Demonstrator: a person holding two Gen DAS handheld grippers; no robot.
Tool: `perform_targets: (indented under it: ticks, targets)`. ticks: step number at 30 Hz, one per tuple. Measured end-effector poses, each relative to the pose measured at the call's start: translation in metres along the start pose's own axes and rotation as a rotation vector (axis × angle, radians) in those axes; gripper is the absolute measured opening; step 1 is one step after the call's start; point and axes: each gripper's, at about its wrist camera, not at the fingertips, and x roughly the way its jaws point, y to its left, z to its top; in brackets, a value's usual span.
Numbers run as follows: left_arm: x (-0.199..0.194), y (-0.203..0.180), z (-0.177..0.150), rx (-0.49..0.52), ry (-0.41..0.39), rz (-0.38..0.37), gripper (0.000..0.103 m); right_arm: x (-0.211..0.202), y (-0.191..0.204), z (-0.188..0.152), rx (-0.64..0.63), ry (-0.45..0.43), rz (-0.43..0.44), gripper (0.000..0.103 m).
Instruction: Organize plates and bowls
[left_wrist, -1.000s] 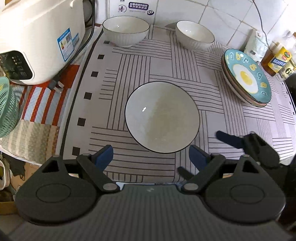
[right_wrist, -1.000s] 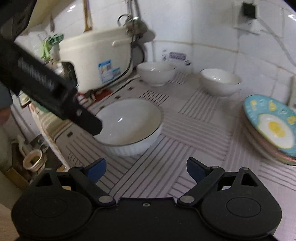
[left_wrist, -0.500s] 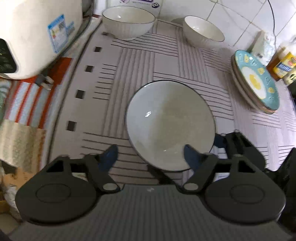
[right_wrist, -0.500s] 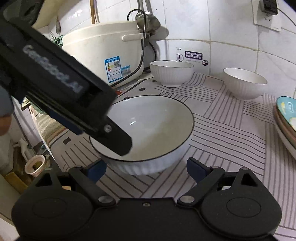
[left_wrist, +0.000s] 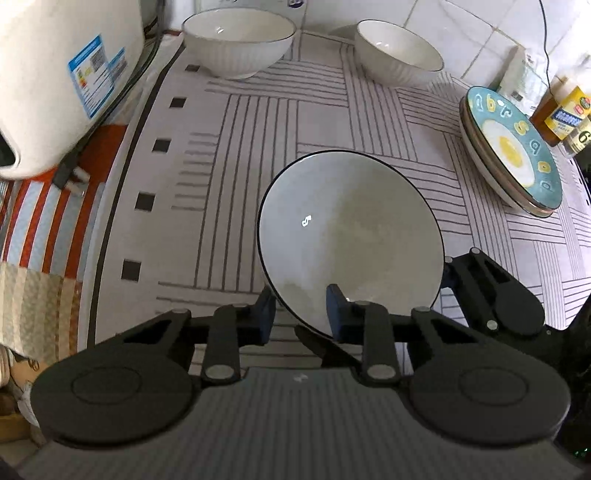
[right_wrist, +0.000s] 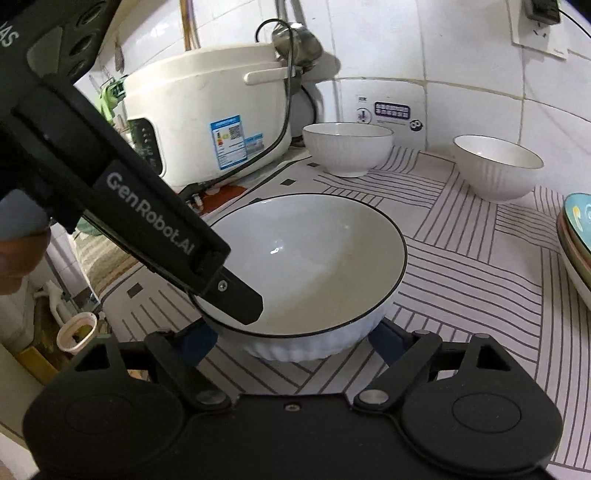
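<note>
A large white bowl (left_wrist: 351, 229) with a dark rim stands on the striped mat (left_wrist: 258, 147). My left gripper (left_wrist: 300, 308) points steeply down at its near rim, jaws closing. One blue pad is outside the wall and the other inside, both touching it. In the right wrist view a left finger (right_wrist: 236, 299) dips over the rim of the bowl (right_wrist: 314, 251). My right gripper (right_wrist: 291, 343) is open wide and closing slightly, with its pads on either side of the bowl's ribbed lower wall. Two smaller white bowls (left_wrist: 238, 40) (left_wrist: 399, 48) stand at the back.
A stack of plates (left_wrist: 513, 147), the top one teal with a fried-egg print, lies at the right. A white rice cooker (left_wrist: 55, 81) and its cord fill the left. Bottles (left_wrist: 565, 110) stand at the far right by the tiled wall.
Both grippers have come down and closer to the large bowl. The left jaws went from wide to narrow over its near rim. The right fingers now flank the bowl.
</note>
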Motion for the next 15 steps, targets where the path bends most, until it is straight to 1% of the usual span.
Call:
perform_targets:
  ticks: [10, 13, 15]
  targets:
    - [0.007, -0.019, 0.035, 0.042, -0.024, -0.026, 0.028, -0.003, -0.019, 0.019, -0.050, -0.037, -0.076, 0.091]
    - [0.014, -0.025, 0.047, 0.057, -0.039, -0.011, 0.028, -0.003, -0.029, 0.025, -0.039, -0.044, -0.101, 0.091]
    - [0.022, -0.027, 0.058, 0.059, -0.034, 0.002, 0.028, 0.001, -0.036, 0.028, -0.021, -0.050, -0.120, 0.091]
